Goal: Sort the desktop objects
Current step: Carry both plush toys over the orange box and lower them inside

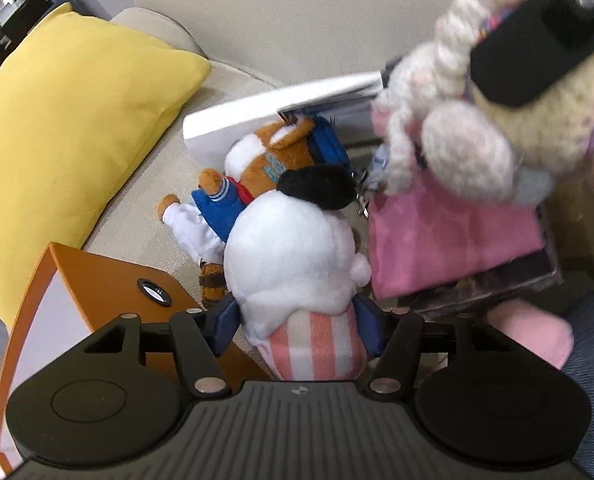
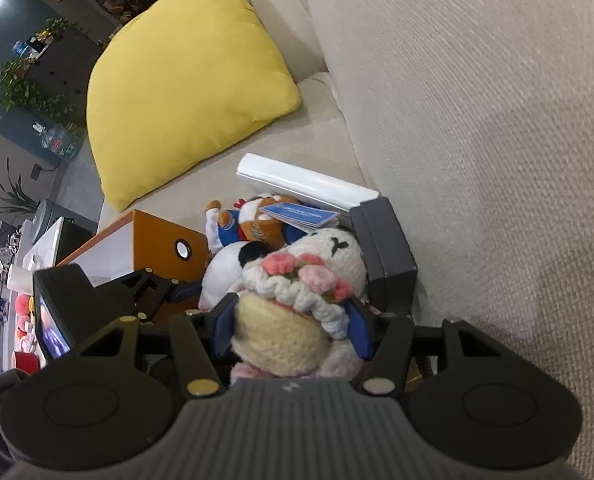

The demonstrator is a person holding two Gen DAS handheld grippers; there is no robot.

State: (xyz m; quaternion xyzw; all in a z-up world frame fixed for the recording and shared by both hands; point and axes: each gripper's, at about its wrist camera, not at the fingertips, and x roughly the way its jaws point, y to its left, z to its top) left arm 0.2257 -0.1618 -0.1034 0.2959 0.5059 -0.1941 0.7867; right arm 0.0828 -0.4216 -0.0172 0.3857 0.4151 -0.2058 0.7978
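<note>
The left hand-held gripper (image 1: 297, 330) was clamped on a white plush toy (image 1: 293, 256) by its pink-striped lower part, holding it above the beige sofa (image 1: 145, 216). The right hand-held gripper (image 2: 291, 330) gripped a crocheted doll (image 2: 293, 320) with a ring of pink flowers, just beside the white toy. Behind them an orange plush tiger (image 1: 265, 160) in blue lay on the sofa seat against a white box (image 1: 257, 114), near a yellow cushion (image 1: 77, 120) and an orange box (image 1: 97, 280).

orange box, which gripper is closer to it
Left. The left gripper, shut on the white plush, sits right beside the orange box; the right gripper, holding the crochet doll, is farther along the sofa.
</note>
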